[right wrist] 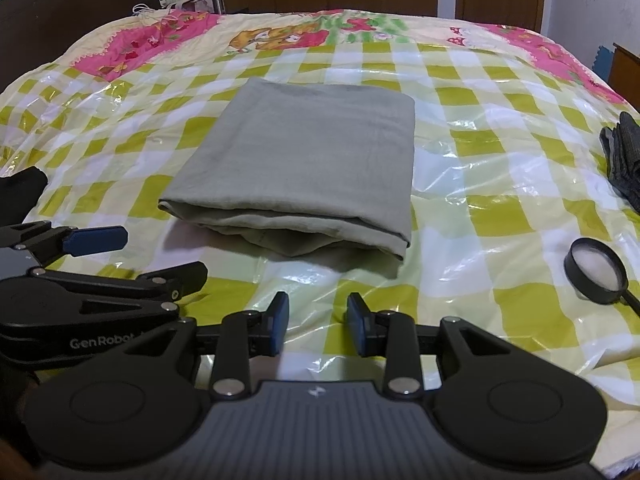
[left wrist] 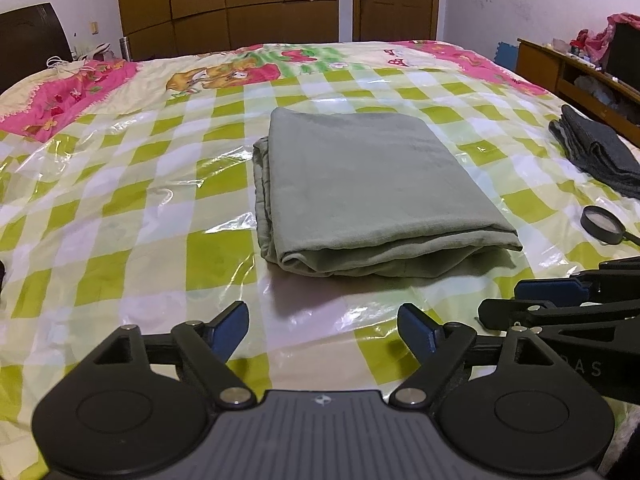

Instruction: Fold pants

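Grey-green pants (left wrist: 360,188) lie folded into a flat rectangle in the middle of the bed, also visible in the right wrist view (right wrist: 304,168). My left gripper (left wrist: 322,330) hovers just in front of the near fold, jaws wide apart, nothing between them. My right gripper (right wrist: 318,322) sits beside it, near the pants' front edge, jaws partly apart and empty. Each gripper shows in the other's view: the right gripper (left wrist: 528,300) at the right edge, the left gripper (right wrist: 132,256) at the left edge.
A glossy green-and-white checked plastic sheet (left wrist: 120,208) covers the bed. A folded dark grey garment (left wrist: 600,156) lies at the right. A black magnifying glass (right wrist: 596,272) rests nearer on the right. A wooden shelf unit (left wrist: 580,76) stands beside the bed; wardrobe and door behind.
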`<control>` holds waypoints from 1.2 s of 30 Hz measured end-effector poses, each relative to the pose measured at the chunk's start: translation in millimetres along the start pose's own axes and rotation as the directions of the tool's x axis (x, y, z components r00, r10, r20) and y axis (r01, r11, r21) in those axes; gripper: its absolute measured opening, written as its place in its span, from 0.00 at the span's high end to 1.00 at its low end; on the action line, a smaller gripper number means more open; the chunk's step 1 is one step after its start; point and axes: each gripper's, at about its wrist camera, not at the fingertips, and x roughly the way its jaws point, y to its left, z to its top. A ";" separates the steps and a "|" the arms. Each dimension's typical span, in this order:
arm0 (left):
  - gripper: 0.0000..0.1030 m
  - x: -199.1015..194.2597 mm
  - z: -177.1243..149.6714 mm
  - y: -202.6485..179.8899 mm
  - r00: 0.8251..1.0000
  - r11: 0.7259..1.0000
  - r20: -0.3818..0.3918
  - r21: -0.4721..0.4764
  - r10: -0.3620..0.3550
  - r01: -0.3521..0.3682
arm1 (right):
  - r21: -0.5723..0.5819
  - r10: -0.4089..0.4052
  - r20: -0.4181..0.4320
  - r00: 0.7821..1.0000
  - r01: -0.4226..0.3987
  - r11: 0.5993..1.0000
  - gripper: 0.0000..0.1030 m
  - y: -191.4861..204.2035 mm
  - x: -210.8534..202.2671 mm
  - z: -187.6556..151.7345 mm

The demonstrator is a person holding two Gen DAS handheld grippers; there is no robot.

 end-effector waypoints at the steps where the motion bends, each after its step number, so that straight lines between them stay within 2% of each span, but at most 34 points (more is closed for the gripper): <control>1: 0.09 0.1 0.0 0.1 1.000 1.000 0.000 -0.002 0.000 0.000 | -0.001 -0.002 0.001 1.000 0.002 1.000 0.68 0.1 0.0 0.0; 36: 0.07 -1.9 -0.1 -0.7 1.000 1.000 0.009 -0.008 -0.006 0.006 | -0.008 -0.019 0.009 1.000 0.019 1.000 0.67 -0.9 -0.4 -1.5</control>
